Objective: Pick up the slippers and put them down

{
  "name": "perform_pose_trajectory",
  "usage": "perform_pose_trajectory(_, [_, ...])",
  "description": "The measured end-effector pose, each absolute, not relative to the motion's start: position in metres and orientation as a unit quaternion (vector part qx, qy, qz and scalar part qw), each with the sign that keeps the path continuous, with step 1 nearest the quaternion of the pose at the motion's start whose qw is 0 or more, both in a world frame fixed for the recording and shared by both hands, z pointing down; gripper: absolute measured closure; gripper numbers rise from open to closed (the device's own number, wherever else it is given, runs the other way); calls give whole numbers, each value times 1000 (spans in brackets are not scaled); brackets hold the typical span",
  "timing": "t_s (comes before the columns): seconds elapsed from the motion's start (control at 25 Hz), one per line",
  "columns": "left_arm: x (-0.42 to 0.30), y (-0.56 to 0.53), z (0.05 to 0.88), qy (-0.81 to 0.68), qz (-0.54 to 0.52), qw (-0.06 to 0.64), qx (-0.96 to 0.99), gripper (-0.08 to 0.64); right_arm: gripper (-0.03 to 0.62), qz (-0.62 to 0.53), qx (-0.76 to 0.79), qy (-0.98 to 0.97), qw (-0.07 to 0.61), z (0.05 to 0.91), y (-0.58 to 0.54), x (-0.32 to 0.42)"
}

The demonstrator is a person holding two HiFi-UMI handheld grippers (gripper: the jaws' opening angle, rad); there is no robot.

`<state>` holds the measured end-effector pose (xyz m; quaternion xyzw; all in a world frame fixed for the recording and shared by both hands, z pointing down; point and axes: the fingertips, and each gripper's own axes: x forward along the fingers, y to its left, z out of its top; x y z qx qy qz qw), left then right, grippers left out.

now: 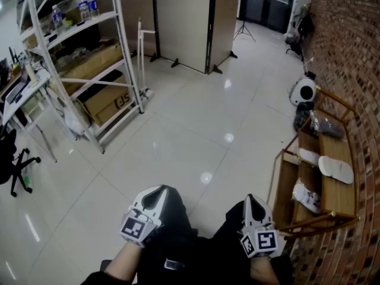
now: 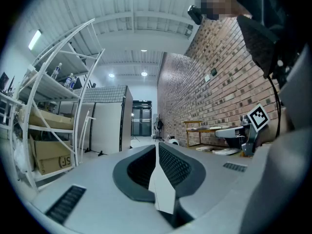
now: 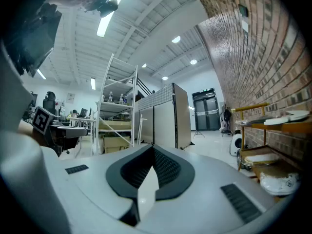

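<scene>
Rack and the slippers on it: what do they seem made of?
Rack: probably wood or bamboo. It is light brown and matte, with a slatted top and thin posts. Slippers: white, smooth and matte, likely foam or soft plastic, but they are too small in the picture to be sure.

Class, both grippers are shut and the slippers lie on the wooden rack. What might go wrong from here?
1. The left gripper and right gripper are shut; unopened, they might shove the white slippers rather than grasp them.
2. The wooden rack has rails around its shelf beside the brick wall, so a gripper may knock them.
</scene>
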<state>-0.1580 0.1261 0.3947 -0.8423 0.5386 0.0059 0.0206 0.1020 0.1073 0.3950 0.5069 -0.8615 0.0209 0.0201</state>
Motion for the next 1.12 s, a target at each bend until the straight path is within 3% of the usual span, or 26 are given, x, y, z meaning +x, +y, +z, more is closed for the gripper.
perform_pose_trajectory(0.44, [-151,129,321,525,71,34,-847,543,583,-54,476,-878,19,315,116,128])
perform_pose_trajectory(0.68, [-140,144,313,493,89,47,-864,543,583,-10,507,-862,-15,325,127,148])
perform_pose_trajectory(1.12, [-162,136,328,530,74,21,-845,543,583,-6,501,-866,1,341,111,134])
